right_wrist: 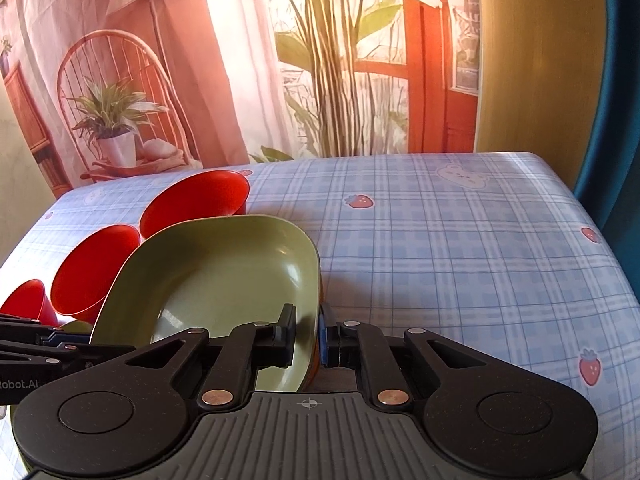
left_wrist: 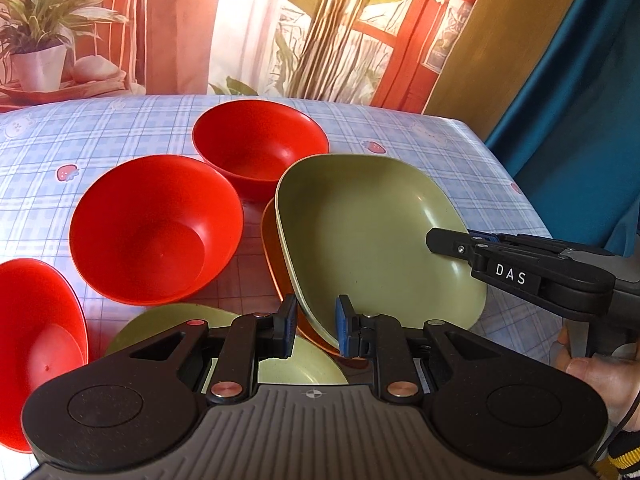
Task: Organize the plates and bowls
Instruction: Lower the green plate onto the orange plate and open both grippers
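Note:
A green square plate (left_wrist: pixel 372 232) sits nested on an orange plate (left_wrist: pixel 271 240), tilted up off the table. My left gripper (left_wrist: pixel 317 328) has its jaws around the near rim of the stacked plates. My right gripper (right_wrist: pixel 308 338) is shut on the right rim of the green plate (right_wrist: pixel 224 272); it also shows in the left wrist view (left_wrist: pixel 452 244). Three red bowls (left_wrist: pixel 156 228) (left_wrist: pixel 256 144) (left_wrist: pixel 36 344) stand to the left. Another green plate (left_wrist: pixel 308 364) lies under my left gripper.
The table has a blue checked cloth (right_wrist: pixel 460 248) with strawberry prints; its right half is bare cloth. The table's right edge (right_wrist: pixel 592 232) drops off beside a teal curtain. A printed backdrop hangs behind.

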